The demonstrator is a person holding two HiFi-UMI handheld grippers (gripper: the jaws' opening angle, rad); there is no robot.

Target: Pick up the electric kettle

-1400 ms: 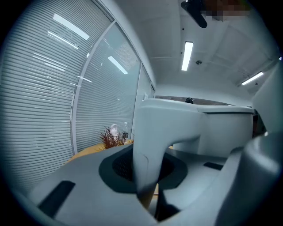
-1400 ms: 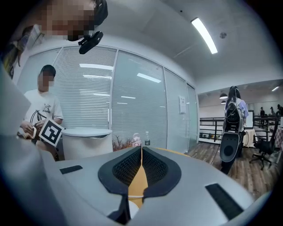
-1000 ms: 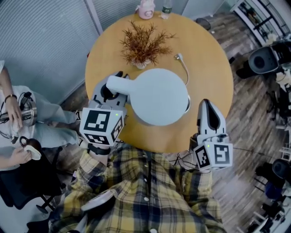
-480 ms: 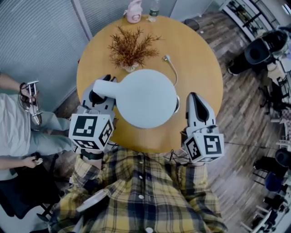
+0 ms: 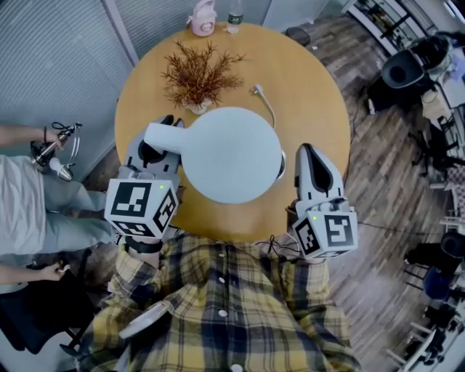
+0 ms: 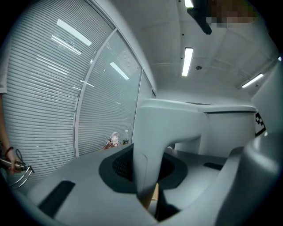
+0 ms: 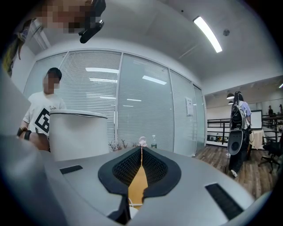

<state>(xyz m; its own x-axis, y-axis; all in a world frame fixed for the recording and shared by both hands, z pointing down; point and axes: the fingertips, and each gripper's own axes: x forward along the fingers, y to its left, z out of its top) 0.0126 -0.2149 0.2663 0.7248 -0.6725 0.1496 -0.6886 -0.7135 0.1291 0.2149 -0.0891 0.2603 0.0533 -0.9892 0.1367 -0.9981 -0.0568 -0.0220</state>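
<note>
The white electric kettle [image 5: 229, 152] shows from above as a big round lid over the near half of the round wooden table [image 5: 320, 94]. Its handle [image 5: 163, 136] points left, and my left gripper [image 5: 156, 149] is shut on it. In the left gripper view the handle [image 6: 150, 150] stands upright between the dark pads, with the kettle body [image 6: 221, 128] to the right. My right gripper [image 5: 311, 156] hovers just right of the kettle, shut and holding nothing. The right gripper view has the kettle [image 7: 77, 134] on its left, apart from the right gripper [image 7: 141, 152].
A dried plant [image 5: 192, 76] in a small pot stands just behind the kettle. A white cable [image 5: 265, 105] runs from under the kettle's right side. A pink item [image 5: 201, 18] and a bottle [image 5: 234, 20] sit at the far edge. A seated person [image 5: 29, 203] is at the left.
The left gripper has lifted the kettle a little. The right gripper has stayed beside it. The person at the left has moved their hands.
</note>
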